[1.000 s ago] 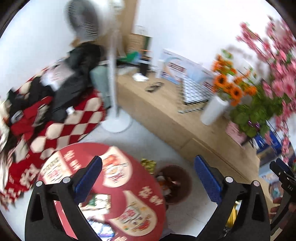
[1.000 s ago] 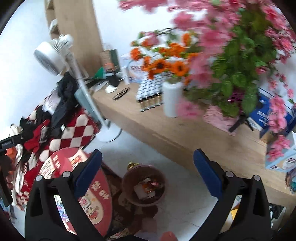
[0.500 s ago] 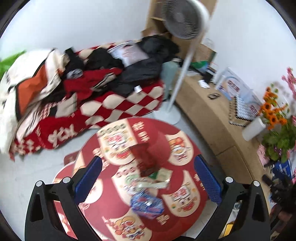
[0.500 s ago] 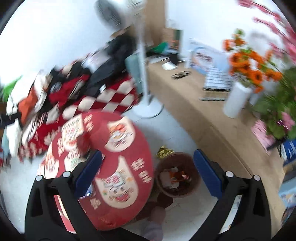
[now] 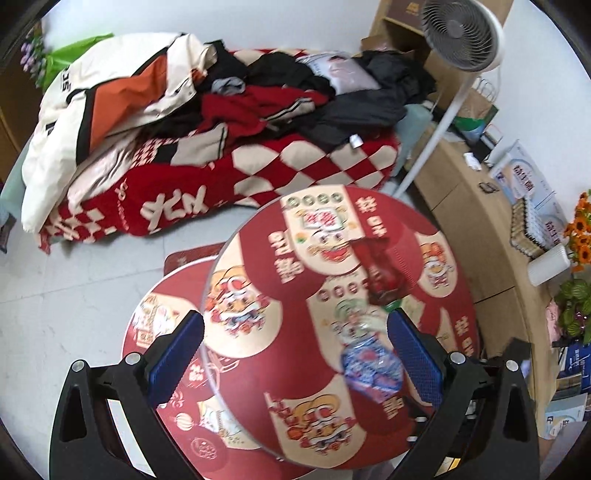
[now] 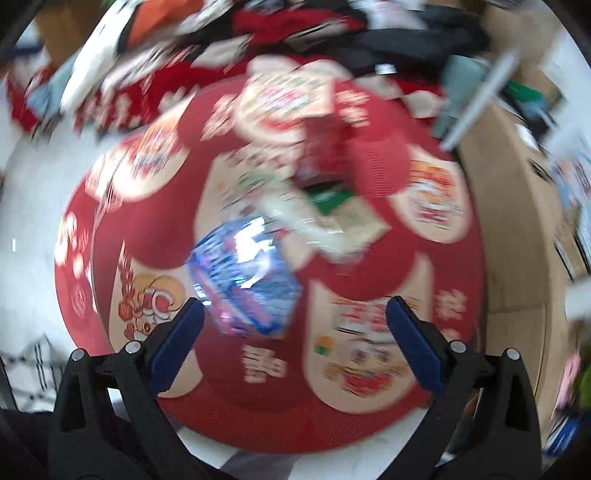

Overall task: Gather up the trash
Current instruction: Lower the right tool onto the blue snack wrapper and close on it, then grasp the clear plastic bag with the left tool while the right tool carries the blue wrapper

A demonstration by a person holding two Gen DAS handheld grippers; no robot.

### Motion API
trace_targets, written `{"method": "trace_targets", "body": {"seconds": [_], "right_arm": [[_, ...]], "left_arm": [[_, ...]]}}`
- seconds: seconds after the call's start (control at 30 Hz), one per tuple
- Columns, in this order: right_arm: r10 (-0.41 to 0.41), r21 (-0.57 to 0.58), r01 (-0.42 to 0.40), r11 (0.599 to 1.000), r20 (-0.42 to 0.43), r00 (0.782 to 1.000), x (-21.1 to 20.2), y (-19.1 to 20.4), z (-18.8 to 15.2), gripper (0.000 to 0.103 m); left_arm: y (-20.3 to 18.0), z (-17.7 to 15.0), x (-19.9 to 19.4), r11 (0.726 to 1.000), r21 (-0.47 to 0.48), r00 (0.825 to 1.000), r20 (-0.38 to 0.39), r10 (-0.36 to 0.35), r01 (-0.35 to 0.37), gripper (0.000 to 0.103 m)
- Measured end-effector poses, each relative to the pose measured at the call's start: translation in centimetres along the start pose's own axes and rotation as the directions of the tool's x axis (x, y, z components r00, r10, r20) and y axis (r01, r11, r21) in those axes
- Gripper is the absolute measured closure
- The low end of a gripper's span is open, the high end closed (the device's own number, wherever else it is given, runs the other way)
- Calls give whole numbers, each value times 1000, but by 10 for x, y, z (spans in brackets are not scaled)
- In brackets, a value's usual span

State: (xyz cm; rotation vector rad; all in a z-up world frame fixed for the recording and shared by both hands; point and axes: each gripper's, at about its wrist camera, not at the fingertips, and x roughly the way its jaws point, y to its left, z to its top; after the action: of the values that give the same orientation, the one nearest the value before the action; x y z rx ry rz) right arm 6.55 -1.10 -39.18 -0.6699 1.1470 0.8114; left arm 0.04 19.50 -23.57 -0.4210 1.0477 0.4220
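**Blue wrapper on the red table, both grippers empty**

Blue and crinkled, the shiny snack wrapper (image 6: 243,280) lies on the round red table (image 6: 369,417), just ahead of my right gripper (image 6: 293,317) and nearer its left fingertip than its right. Those fingers are spread wide with nothing between them. This view is smeared by motion, so finer detail on the wrapper is lost.

From my left gripper (image 5: 295,330) the same blue wrapper (image 5: 371,365) sits close to the inner side of my right-hand pad (image 5: 413,354); whether they touch I cannot tell. My left fingers are also spread apart and hold nothing.

Beyond the blue wrapper lie a clear crumpled wrapper with green print (image 6: 317,218) and, farther on, a dark red packet (image 5: 384,269), all three on the tabletop and near one another.

Past the table's far edge a heap of clothes (image 5: 207,96) rests on a red-and-cream checked blanket (image 5: 303,173). A white standing fan (image 5: 461,33) rises to the right of it. Along the right runs a light wooden bench (image 5: 476,218) carrying a white vase of orange flowers (image 5: 548,264) and rows of small bottles (image 5: 524,230).
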Motion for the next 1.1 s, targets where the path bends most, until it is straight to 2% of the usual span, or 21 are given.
{"method": "trace_targets", "body": {"seconds": [0.1,0.2,0.3,0.37,0.43,0.47,0.53,0.57,0.63,0.73,0.93,1.1], "right_arm": [[-6,-52,3,999,-56,998,33,24,8,6],[-47,-103,34,994,-120,992,60,38,9,6],[-85,-152,61,987,-154,984,74,45,6,7],[-82,-163,56,985,-158,984,76,48,5,11],[-64,-164,36,986,-172,983,76,46,4,29],[-62,-159,34,987,-177,982,76,45,3,31],[-55,-138,31,990,-172,984,73,39,2,44],[-45,-118,25,993,-167,985,69,34,1,48],[-28,-89,15,996,-145,989,61,27,0,65],[-18,-62,12,998,-98,995,46,15,-2,80],[-4,68,6,998,-26,1000,16,-26,-5,93],[2,172,-1,985,-7,1000,0,-63,-16,94]], "left_arm": [[16,-9,9,1000,-15,1000,-18,21,-21,6],[25,-12,15,999,-38,999,-24,29,-29,6],[31,-14,19,998,-55,999,-28,32,-34,6],[32,-14,19,998,-55,999,-25,32,-34,6],[32,-13,20,998,-53,999,-25,31,-32,6],[31,-12,21,998,-52,999,-25,30,-31,6],[29,-11,22,999,-45,999,-25,28,-29,6],[27,-10,23,999,-40,999,-25,28,-28,6],[22,-9,25,999,-30,999,-26,25,-26,6],[13,-7,30,1000,-9,999,-32,19,-19,6],[-13,-7,43,999,36,999,-52,-3,5,6],[-42,-7,55,996,77,997,-72,-30,36,6]]}}
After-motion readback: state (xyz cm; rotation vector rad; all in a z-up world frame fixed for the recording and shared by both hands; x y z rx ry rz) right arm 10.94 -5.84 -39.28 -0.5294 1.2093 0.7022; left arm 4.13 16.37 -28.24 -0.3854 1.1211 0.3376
